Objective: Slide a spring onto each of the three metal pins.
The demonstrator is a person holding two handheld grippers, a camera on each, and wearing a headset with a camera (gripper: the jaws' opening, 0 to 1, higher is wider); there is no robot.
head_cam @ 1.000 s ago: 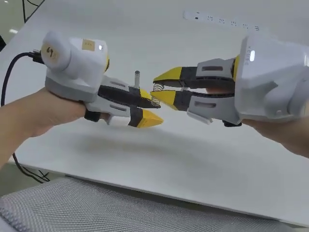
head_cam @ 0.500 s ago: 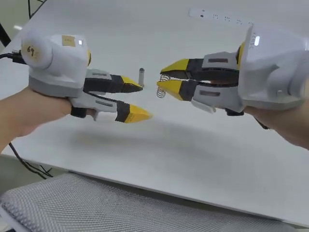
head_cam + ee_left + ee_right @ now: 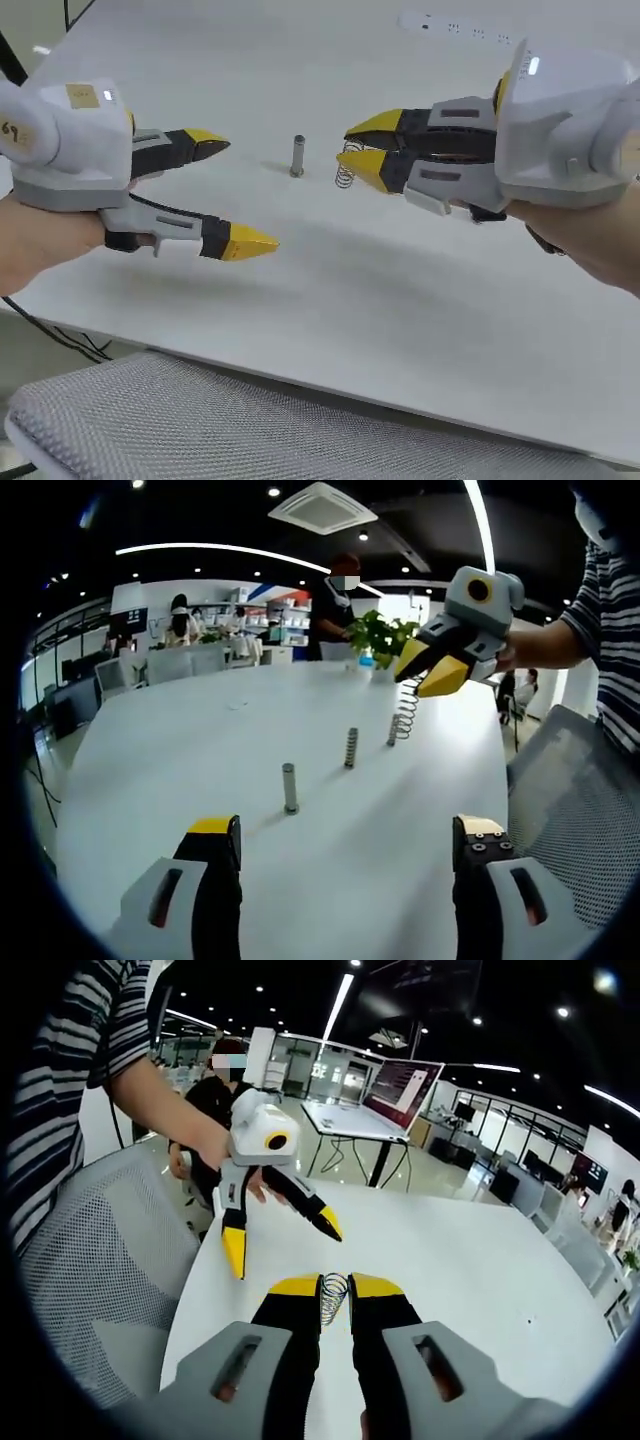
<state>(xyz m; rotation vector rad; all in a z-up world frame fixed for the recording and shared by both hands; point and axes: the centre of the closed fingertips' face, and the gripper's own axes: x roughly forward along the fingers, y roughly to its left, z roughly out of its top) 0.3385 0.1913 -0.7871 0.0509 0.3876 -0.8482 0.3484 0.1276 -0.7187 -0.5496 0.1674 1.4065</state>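
Note:
A bare metal pin (image 3: 298, 157) stands upright on the white table (image 3: 330, 290). In the left gripper view the same bare pin (image 3: 289, 788) is nearest, and behind it a second pin (image 3: 351, 747) carries a spring. My right gripper (image 3: 352, 147) is shut on a loose spring (image 3: 345, 173), which hangs from its yellow tips just right of the bare pin; its own view shows this spring (image 3: 334, 1298) pinched between the jaws. My left gripper (image 3: 232, 193) stands wide open left of the pin, with nothing between its jaws.
A white power strip (image 3: 470, 30) lies at the table's far edge. A grey mesh chair (image 3: 200, 420) sits below the near edge. People work at desks in the room beyond.
My left gripper has spread open and drawn back to the left, away from the pin. The right gripper keeps its hold on the spring beside the pin.

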